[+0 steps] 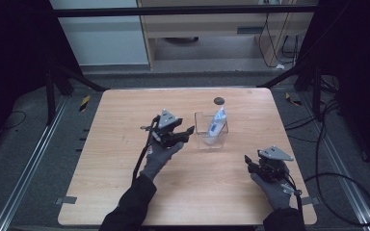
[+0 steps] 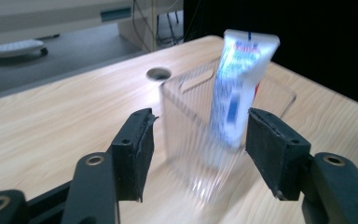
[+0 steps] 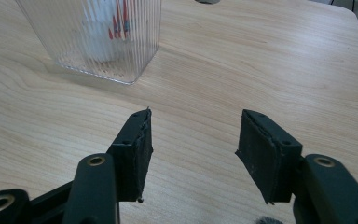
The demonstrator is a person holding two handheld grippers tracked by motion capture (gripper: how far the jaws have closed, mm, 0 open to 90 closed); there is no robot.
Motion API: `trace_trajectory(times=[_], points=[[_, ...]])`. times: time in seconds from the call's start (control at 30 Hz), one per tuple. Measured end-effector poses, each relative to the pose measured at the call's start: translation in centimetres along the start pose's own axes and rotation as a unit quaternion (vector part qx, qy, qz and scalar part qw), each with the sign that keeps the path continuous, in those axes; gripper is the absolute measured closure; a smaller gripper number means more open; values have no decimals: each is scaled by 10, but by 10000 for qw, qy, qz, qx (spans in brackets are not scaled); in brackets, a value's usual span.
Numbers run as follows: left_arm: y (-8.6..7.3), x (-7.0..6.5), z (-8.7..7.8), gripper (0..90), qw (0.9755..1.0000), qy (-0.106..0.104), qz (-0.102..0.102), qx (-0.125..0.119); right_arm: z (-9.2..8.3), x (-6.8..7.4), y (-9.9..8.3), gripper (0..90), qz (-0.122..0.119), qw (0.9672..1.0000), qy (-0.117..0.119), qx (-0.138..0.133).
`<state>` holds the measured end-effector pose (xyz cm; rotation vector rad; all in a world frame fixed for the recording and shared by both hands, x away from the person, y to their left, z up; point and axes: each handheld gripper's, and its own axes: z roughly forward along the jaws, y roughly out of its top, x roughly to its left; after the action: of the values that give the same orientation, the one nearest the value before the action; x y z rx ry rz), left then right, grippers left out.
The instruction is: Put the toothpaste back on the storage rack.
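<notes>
A clear ribbed square container (image 1: 211,138) stands upright on the wooden table (image 1: 120,163), right of its middle. A white and blue toothpaste tube (image 1: 217,121) stands in it, leaning and sticking out above the rim. My left gripper (image 1: 187,134) hovers just left of the container, jaws open and apart from it. In the left gripper view the container (image 2: 186,121) and the tube (image 2: 240,84) lie beyond the open left gripper (image 2: 198,140). My right gripper (image 1: 248,163) sits near the front right, open over bare wood. In the right gripper view the right gripper (image 3: 193,144) is empty, with the container (image 3: 98,42) farther off at the upper left.
A dark round hole (image 1: 218,101) is set in the tabletop behind the container. Cables trail from both grippers toward the table's front edge. A black frame, cables and a pale cabinet stand on the floor beyond the far edge.
</notes>
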<state>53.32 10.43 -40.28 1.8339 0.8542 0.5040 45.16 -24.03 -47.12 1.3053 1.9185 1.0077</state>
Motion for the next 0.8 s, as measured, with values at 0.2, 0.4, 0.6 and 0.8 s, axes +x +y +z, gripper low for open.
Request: trace_trajectory(times=[0.2, 0.4, 0.6, 0.8], points=[[-12, 16, -37, 383, 9996, 227, -115, -85, -1, 0, 0, 439, 44, 10000, -19, -3], [-31, 25, -68, 353, 9987, 500, 40, 63, -3, -1, -1, 426, 68, 10000, -57, -27], [-53, 41, -89, 338, 9966, 752, -189, 273, -4, -1, -1, 418, 65, 9999, -99, -47], [-70, 54, -111, 332, 9923, 1152, -335, 298, -6, -2, -1, 413, 117, 9998, -152, -66]])
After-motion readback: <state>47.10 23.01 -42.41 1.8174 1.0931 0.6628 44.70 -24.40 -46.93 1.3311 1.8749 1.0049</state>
